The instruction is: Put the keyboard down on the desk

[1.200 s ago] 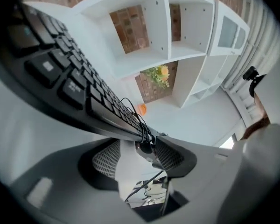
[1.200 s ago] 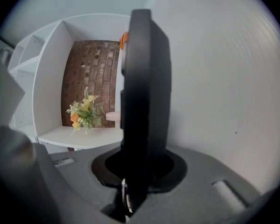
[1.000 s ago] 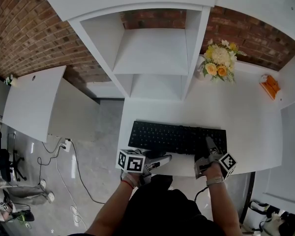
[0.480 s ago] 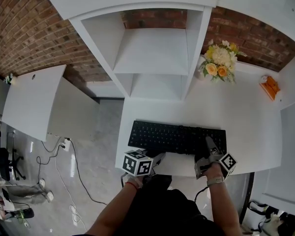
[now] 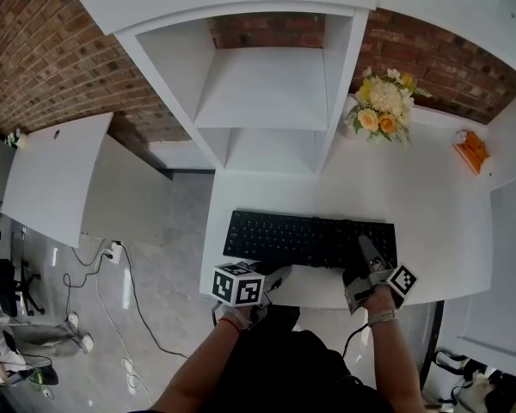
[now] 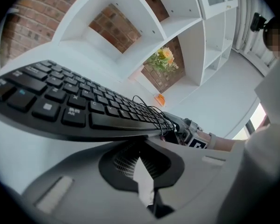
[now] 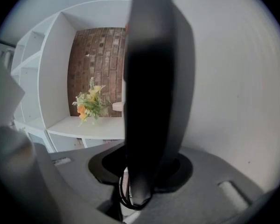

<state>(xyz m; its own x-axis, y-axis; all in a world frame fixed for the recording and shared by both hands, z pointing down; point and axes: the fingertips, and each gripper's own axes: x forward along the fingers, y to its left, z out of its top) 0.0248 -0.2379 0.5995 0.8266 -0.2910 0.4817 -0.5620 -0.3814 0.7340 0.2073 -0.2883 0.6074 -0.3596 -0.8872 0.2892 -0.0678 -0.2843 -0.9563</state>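
The black keyboard (image 5: 310, 241) lies along the front of the white desk (image 5: 430, 205), below white shelves (image 5: 267, 84) on a brick wall (image 5: 43, 50). The right hand-held gripper (image 5: 362, 255) clamps the keyboard's right end. The left hand-held gripper (image 5: 278, 276) is released, jaws apart at the near edge.

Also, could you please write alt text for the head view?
A black keyboard lies along the front of a white desk, the right gripper on its right end and the left gripper beside its front-left edge. Behind stand white shelves and a yellow-orange flower bouquet.
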